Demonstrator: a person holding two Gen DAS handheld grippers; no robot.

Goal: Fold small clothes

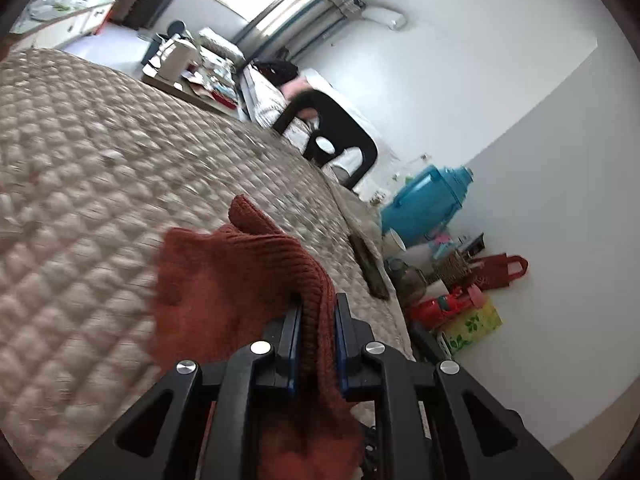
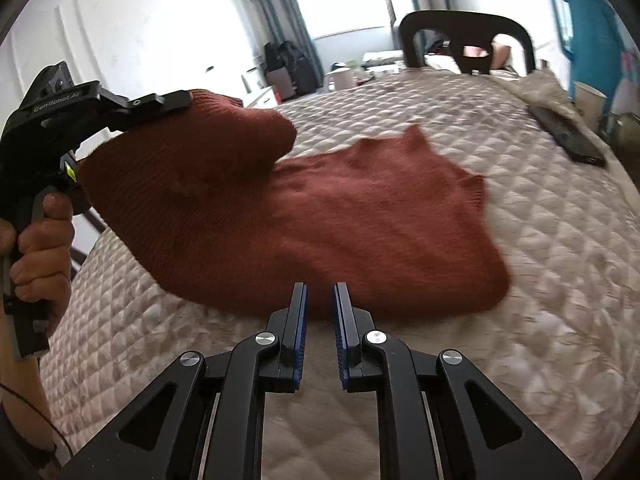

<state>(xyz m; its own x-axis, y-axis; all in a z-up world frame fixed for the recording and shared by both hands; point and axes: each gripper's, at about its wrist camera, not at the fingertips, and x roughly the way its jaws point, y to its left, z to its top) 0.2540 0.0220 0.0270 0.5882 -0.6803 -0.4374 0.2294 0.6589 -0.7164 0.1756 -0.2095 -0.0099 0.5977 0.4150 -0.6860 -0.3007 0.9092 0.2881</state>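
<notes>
left gripper (image 1: 318,312), jaws pinching a raised edge of the rust knit garment (image 2: 360,216), lifts it off the quilted bed (image 2: 540,260), apparently to fold it over the flat remainder. right gripper (image 2: 320,300), jaws slightly spread and holding nothing, waits at the near hem.

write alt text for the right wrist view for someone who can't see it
The left gripper, held in a hand, lifts one edge of a rust-red knitted garment off a beige quilted bed, the rest still lying flat. The right gripper sits in the foreground, jaws apart and empty. A dark phone lies on the bed's far right.
</notes>
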